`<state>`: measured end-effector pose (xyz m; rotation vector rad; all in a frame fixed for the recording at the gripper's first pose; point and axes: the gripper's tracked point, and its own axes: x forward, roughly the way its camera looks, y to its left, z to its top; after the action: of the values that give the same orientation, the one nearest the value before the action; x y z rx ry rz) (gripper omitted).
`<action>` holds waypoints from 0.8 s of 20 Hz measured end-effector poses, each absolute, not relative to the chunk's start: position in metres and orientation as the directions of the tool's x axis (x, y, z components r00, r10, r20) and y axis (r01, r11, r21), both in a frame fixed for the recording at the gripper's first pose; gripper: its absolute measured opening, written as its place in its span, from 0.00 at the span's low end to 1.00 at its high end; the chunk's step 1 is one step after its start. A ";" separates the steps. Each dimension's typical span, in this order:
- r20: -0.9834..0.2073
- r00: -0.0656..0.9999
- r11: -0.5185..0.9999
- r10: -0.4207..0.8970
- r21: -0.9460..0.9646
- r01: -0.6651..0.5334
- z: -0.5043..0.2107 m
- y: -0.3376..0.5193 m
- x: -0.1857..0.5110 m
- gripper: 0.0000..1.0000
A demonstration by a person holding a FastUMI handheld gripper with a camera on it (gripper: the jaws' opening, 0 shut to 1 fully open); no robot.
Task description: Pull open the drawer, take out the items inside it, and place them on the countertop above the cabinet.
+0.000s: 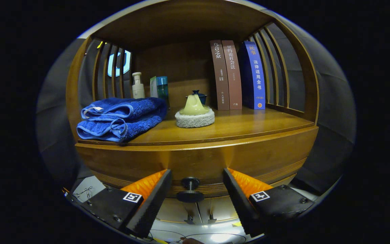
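A wooden cabinet stands straight ahead, its drawer front (198,162) closed under the countertop (249,125). A dark round knob (190,189) sticks out from the drawer's middle. My gripper (197,176) is open, one finger on each side of the knob with a gap to each, and the fingertips nearly reach the drawer front. The inside of the drawer is hidden.
On the countertop lie a folded blue towel (120,117), a cream lid-like piece on a white pad (195,113), a small dark pot (199,96), a pump bottle (137,86), a teal box (161,87) and three upright books (237,74). Slatted side walls enclose the shelf.
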<state>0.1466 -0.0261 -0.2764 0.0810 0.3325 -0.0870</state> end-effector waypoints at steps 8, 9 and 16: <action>-0.332 0.941 0.993 -0.069 0.065 0.096 -0.276 -0.023 0.144 0.99; -0.329 0.942 0.993 -0.067 0.065 0.094 -0.272 -0.023 0.143 0.99; -0.245 0.967 0.996 -0.065 0.045 0.078 -0.217 -0.025 0.124 0.99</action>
<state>0.1244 -0.0248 -0.2173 0.0543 0.2459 -0.0727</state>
